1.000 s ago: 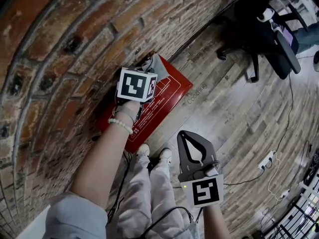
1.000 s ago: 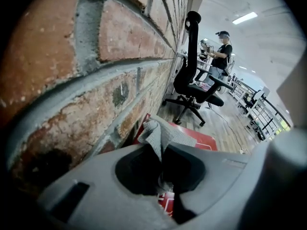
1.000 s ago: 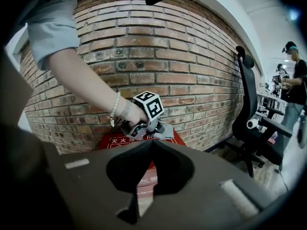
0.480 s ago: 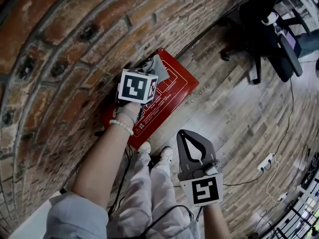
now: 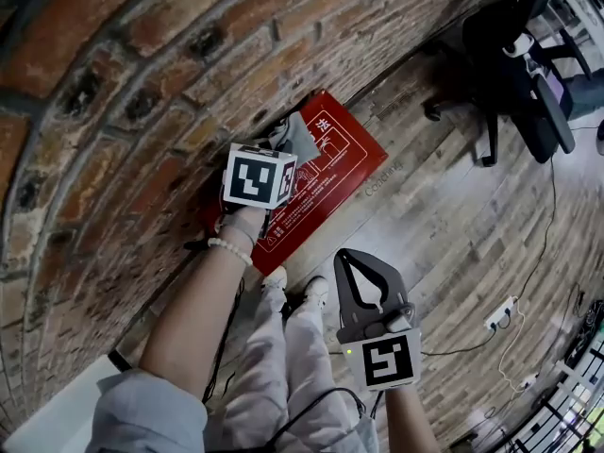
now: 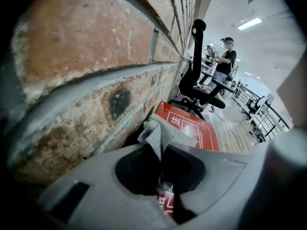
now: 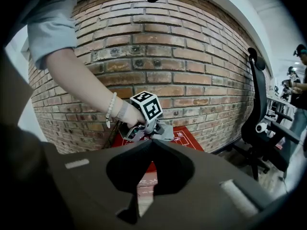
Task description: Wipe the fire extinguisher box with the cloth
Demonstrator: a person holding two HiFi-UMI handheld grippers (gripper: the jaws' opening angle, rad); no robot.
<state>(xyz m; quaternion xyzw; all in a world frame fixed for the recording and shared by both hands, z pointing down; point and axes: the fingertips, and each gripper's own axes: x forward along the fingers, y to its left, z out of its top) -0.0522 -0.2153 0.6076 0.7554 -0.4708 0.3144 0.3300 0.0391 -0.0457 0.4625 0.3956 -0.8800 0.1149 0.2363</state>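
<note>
Ana: Since a second ago, the left gripper (image 5: pixel 289 147) and its cloth (image 5: pixel 302 138) sit a little lower along the wall-side edge of the fire extinguisher box (image 5: pixel 335 173). A white character at the box's upper right end, covered before, now shows.

Ben: And the other tool?

Ana: The right gripper (image 5: pixel 348 256) has hardly shifted and hangs at lower centre of the head view, well apart from the box. Its own view shows its jaws (image 7: pixel 152 141) together with nothing between them.

Ben: Is the left one gripping?

Ana: Yes. In the left gripper view the jaws (image 6: pixel 160 150) are clamped on the grey cloth (image 6: pixel 160 132), which bunches upward against the brick wall (image 6: pixel 96 56). The red box (image 6: pixel 197 131) lies on the floor just past it, at the foot of the wall.

Ben: What can't you make out?

Ana: The box's lower left end is behind the marker cube and the hand in the head view, and the gripper body cuts off its near part in the left gripper view. The print on the lid is too small to read. Whether the cloth presses on the lid or only hangs over it, I cannot tell.
</note>
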